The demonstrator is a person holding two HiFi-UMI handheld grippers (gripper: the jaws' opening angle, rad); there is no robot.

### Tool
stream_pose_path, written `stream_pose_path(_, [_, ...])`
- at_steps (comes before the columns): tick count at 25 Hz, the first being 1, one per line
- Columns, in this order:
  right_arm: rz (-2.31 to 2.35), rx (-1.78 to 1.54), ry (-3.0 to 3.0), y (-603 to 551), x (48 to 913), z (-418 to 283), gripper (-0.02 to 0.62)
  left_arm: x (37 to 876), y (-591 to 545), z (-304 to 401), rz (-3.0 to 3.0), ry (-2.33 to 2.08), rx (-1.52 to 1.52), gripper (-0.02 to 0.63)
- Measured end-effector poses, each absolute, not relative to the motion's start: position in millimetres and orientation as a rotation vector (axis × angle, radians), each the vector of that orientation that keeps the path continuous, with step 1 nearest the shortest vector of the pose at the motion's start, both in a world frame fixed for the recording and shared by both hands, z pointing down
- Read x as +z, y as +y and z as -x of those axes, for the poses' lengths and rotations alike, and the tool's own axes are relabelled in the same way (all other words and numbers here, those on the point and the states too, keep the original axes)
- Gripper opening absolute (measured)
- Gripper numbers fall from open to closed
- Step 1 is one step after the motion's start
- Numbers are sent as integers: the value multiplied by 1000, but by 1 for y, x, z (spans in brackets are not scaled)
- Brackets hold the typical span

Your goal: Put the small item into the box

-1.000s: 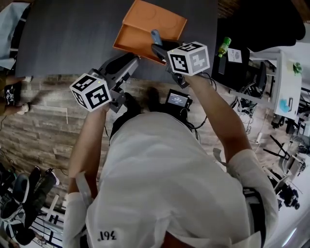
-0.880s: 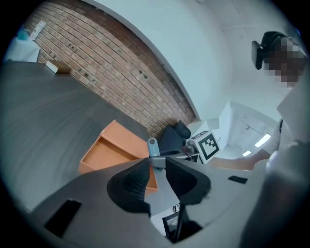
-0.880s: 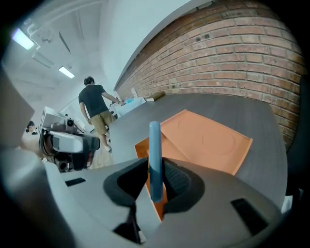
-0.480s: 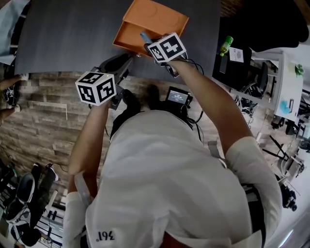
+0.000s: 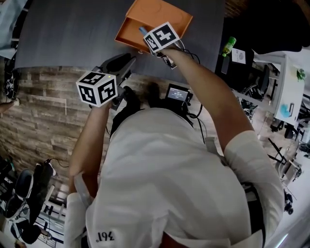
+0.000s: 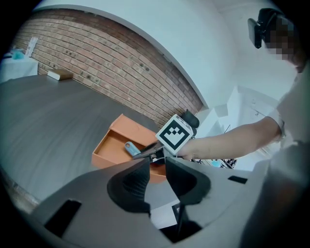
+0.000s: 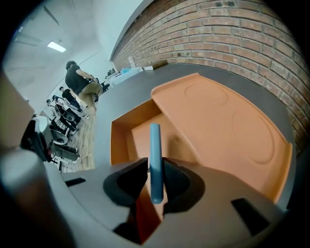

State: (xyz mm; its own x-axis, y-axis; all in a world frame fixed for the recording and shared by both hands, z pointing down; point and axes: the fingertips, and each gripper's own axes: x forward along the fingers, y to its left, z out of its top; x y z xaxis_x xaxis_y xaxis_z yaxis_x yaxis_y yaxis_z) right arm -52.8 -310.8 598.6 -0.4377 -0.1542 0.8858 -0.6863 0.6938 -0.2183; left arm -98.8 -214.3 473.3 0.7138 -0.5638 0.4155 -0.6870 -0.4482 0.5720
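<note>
Small blue item is in the tips of the right hand-held gripper in the head view. It is right over the open orange box, which sits on the dark grey desk. The box's lid is flipped open on the far side. The left hand-held gripper is by the near edge of the desk, apart from the box, and has nothing in it. In the left gripper view, the left hand-held gripper has its two black jaws a little apart, with only air between them. Past them you can see the orange box on the desk. The right hand-held gripper reaches into it from the right. The small blue item pokes out of its tips, slanted, over the inside of the box. I cannot tell if it touches the bottom. In the right gripper view, the right hand-held gripper has its jaws squeezed tight on the small blue item. The item sticks out past the jaws like a thin stick. Below it is the open part of the orange box, and the lid lies to the right. A brick wall is behind the desk, and a person is far off on the left.
</note>
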Motion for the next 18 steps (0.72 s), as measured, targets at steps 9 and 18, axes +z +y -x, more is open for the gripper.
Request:
stream_pose_path(9, [-615, 697, -1938, -307, 607, 57, 103, 468, -208, 100, -2163, -965, 186, 109])
stream_pose_path(18, [-623, 687, -1947, -309, 604, 55, 109, 462, -209, 96, -2171, -967, 165, 109])
